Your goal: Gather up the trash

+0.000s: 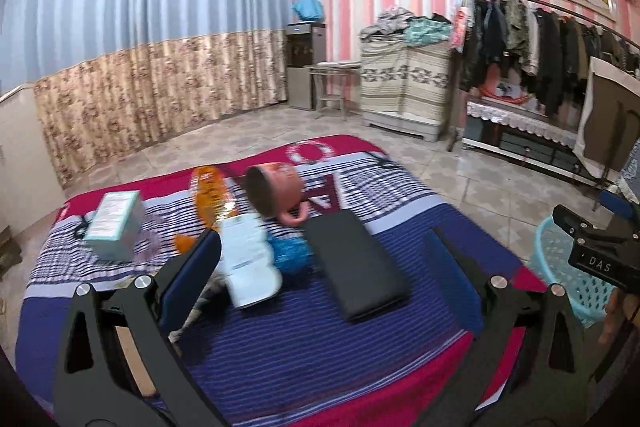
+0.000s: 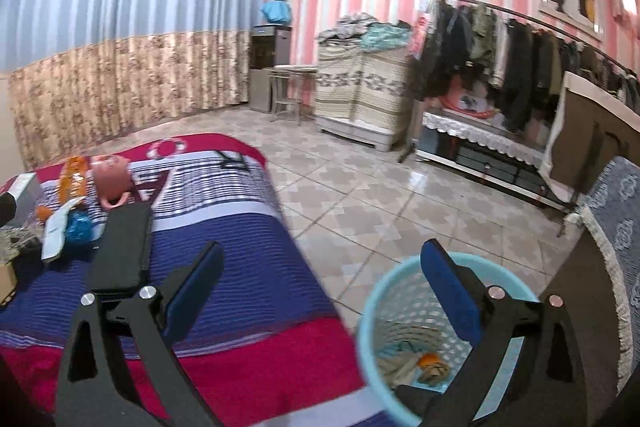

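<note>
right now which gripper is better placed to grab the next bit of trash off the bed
Left, probably. The left hand-held gripper is open right over the white wrapper on the bed. The right hand-held gripper is open over the blue basket.

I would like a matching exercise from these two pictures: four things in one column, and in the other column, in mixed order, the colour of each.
Things:
1. mug
2. basket
3. flat case
4. crumpled wrapper

Colours:
a. black
b. shiny blue
c. pink
d. light turquoise

Pairs: 1-c, 2-d, 3-a, 4-b

The mug lies on its side on the striped blanket; the basket stands on the tiled floor beside it.
</note>
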`<control>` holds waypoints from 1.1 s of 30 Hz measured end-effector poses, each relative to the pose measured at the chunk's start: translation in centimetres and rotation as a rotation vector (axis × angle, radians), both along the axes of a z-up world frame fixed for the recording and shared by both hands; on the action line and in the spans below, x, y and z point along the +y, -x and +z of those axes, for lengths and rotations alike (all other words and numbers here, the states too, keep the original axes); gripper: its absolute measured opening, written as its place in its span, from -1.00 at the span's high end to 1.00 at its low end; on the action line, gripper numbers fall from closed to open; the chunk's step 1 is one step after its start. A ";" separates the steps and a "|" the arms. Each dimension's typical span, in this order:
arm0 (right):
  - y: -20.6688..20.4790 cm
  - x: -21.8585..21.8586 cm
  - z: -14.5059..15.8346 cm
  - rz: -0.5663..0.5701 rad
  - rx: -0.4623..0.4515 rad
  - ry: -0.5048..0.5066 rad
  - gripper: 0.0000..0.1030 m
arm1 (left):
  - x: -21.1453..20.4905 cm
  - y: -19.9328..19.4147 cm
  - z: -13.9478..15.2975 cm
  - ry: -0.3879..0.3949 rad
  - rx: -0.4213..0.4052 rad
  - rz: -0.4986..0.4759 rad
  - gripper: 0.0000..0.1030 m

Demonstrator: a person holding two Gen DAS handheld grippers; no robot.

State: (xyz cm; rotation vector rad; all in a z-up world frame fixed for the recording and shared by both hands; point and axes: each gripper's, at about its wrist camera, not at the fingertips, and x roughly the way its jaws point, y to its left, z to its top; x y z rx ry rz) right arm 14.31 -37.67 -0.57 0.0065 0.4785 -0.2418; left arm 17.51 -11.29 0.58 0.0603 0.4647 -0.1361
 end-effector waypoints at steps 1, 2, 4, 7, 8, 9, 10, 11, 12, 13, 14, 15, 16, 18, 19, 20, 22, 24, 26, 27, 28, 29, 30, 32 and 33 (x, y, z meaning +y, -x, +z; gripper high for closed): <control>-0.2 0.6 0.0 0.016 0.001 -0.002 -0.88 | 0.9 0.2 -0.1 -0.003 0.000 0.017 -0.89; -0.4 1.4 0.0 0.039 0.003 -0.008 -0.88 | 1.4 0.3 -0.1 -0.005 0.000 0.024 -0.89; -0.7 2.7 -0.1 0.077 0.006 -0.024 -0.88 | 3.1 0.6 -0.5 -0.008 0.004 0.052 -0.89; -0.8 4.4 -0.4 0.116 0.010 -0.041 -0.88 | 5.3 0.6 -0.8 -0.002 0.015 0.087 -0.89; -0.9 5.0 -0.5 0.128 0.013 -0.038 -0.88 | 6.0 0.6 -1.0 0.000 0.018 0.099 -0.89; -1.0 5.5 -0.6 0.138 0.016 -0.031 -0.88 | 7.0 0.7 -1.2 0.002 0.022 0.118 -0.89; -1.2 6.0 -0.7 0.149 0.019 -0.023 -0.88 | 7.6 0.7 -1.3 0.004 0.024 0.128 -0.89; -1.1 6.4 -0.8 0.157 0.021 -0.017 -0.88 | 8.4 0.8 -1.5 0.005 0.029 0.145 -0.89; -1.2 6.9 -0.9 0.166 0.025 -0.010 -0.88 | 9.0 0.7 -1.8 0.005 0.033 0.155 -0.89; -1.3 7.1 -0.9 0.172 0.028 -0.009 -0.88 | 9.7 0.8 -2.0 0.006 0.039 0.167 -0.89; -1.4 7.6 -1.0 0.184 0.032 -0.011 -0.88 | 10.6 0.8 -2.4 0.008 0.048 0.185 -0.89; -1.6 8.0 -1.1 0.196 0.037 -0.013 -0.88 | 11.3 1.1 -2.7 0.012 0.055 0.200 -0.89; -1.6 8.3 -1.1 0.207 0.041 -0.013 -0.88 | 11.9 1.1 -3.0 0.016 0.063 0.213 -0.89; -1.9 9.0 -1.4 0.228 0.048 -0.007 -0.88 | 13.0 1.2 -3.6 0.016 0.076 0.238 -0.89; -2.1 9.4 -1.6 0.239 0.055 -0.004 -0.88 | 13.6 1.2 -4.0 0.012 0.081 0.251 -0.89; -2.2 9.9 -1.7 0.250 0.062 -0.001 -0.88 | 14.1 1.3 -4.3 0.007 0.085 0.261 -0.89; -2.6 10.6 -2.1 0.271 0.075 0.008 -0.88 | 14.8 1.5 -4.7 0.000 0.092 0.275 -0.89; -3.2 11.7 -2.8 0.302 0.098 0.020 -0.88 | 15.9 1.6 -5.4 0.006 0.107 0.294 -0.89; -3.6 12.7 -3.4 0.325 0.116 0.033 -0.88 | 16.6 1.4 -6.2 0.023 0.131 0.298 -0.89; -3.8 13.1 -3.6 0.331 0.125 0.039 -0.88 | 16.8 1.3 -6.5 0.029 0.142 0.298 -0.89; -4.0 13.4 -3.9 0.334 0.132 0.044 -0.88 | 17.0 1.1 -6.9 0.033 0.156 0.297 -0.89; -4.1 13.5 -3.9 0.335 0.136 0.047 -0.88 | 17.0 0.9 -7.1 0.036 0.164 0.294 -0.89; -4.3 13.7 -4.0 0.336 0.138 0.049 -0.88 | 17.0 0.7 -7.3 0.039 0.171 0.287 -0.89; -4.5 14.0 -4.0 0.337 0.140 0.049 -0.88 | 16.9 0.3 -7.4 0.046 0.172 0.276 -0.89; -4.6 14.1 -4.0 0.337 0.140 0.049 -0.88 | 16.7 0.0 -7.4 0.052 0.171 0.268 -0.89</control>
